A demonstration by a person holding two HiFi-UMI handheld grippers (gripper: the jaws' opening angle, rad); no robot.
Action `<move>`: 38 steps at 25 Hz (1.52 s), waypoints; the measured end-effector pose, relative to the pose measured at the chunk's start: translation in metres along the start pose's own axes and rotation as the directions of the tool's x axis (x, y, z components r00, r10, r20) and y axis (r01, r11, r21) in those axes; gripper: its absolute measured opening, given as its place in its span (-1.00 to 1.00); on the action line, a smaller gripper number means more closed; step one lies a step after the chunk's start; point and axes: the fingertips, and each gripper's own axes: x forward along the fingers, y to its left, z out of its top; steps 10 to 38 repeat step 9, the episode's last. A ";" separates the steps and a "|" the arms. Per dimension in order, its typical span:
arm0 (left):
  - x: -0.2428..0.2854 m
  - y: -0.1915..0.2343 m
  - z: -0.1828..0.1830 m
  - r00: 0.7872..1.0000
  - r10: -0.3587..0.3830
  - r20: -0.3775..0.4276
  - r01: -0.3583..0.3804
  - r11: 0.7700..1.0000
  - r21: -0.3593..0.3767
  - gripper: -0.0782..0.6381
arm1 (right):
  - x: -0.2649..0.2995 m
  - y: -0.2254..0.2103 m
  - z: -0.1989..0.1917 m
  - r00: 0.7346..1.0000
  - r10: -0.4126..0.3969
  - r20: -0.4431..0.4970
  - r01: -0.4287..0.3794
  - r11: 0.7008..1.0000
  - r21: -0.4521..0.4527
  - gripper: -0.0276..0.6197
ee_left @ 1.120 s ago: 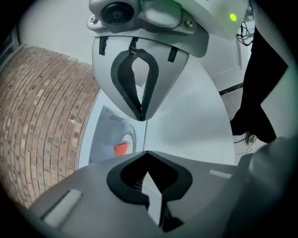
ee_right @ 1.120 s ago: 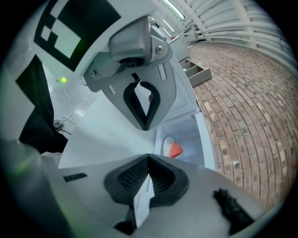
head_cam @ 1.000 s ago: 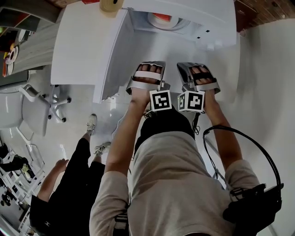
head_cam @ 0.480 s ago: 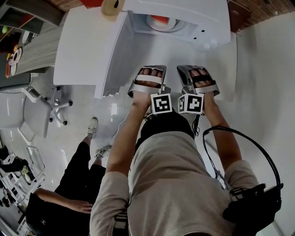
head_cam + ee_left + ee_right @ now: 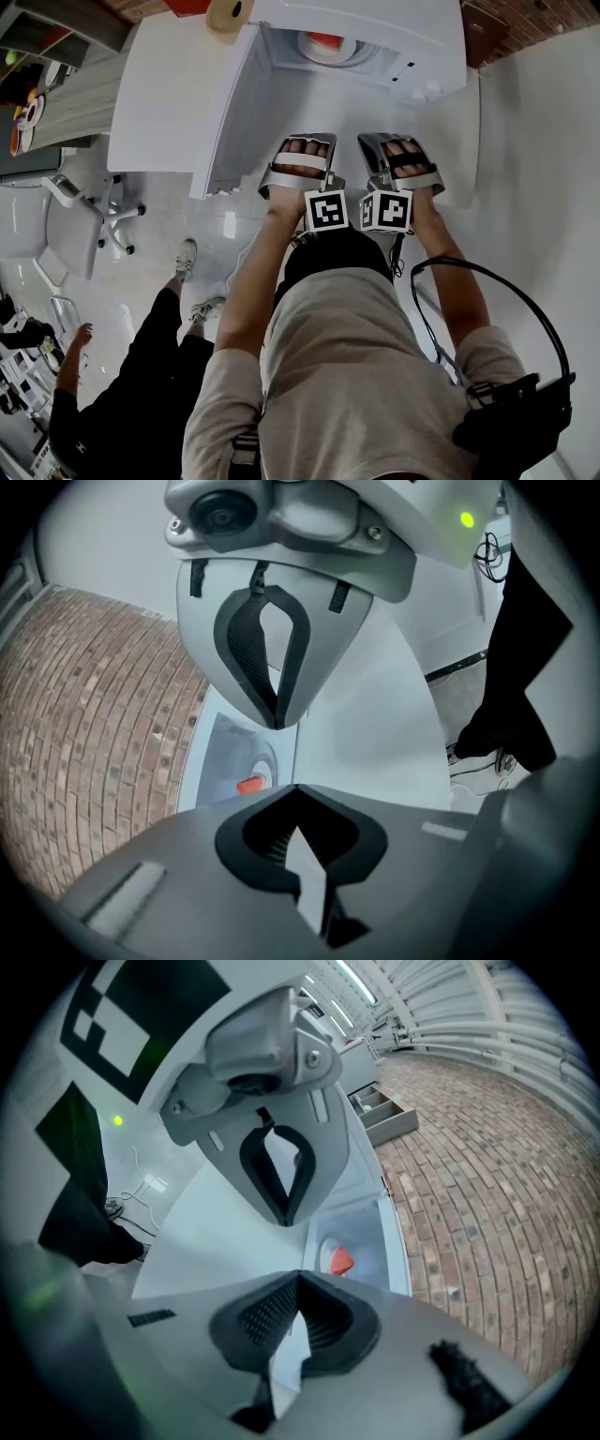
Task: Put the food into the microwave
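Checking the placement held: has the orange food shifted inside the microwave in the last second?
No. The orange food lies on the same spot of the plate inside the microwave.

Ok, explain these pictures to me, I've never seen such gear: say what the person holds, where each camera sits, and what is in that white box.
No robot here: a person holds a hand-held claw in each hand. The top-down picture comes from a camera on the person's head; the other two come from cameras riding on each claw, looking along its two jaws. The left claw and the right claw both have their jaws apart, with nothing between them, so nothing is held. Ahead stands a boxy white microwave, its inside open to view. In it lies a round white plate with a piece of orange-red food on it. A second person in black clothes stands at the left.
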 end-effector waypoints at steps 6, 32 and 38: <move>0.000 0.001 -0.001 1.000 -0.002 -0.002 0.002 1.000 0.005 -0.76 | 0.000 -0.001 -0.001 1.000 0.000 -0.004 0.000 1.000 0.001 -0.89; -0.001 0.002 -0.001 1.000 0.000 -0.003 0.000 1.000 0.005 -0.76 | -0.001 -0.003 -0.001 1.000 -0.001 -0.004 0.001 1.000 0.002 -0.89; -0.001 0.002 -0.001 1.000 0.000 -0.003 0.000 1.000 0.005 -0.76 | -0.001 -0.003 -0.001 1.000 -0.001 -0.004 0.001 1.000 0.002 -0.89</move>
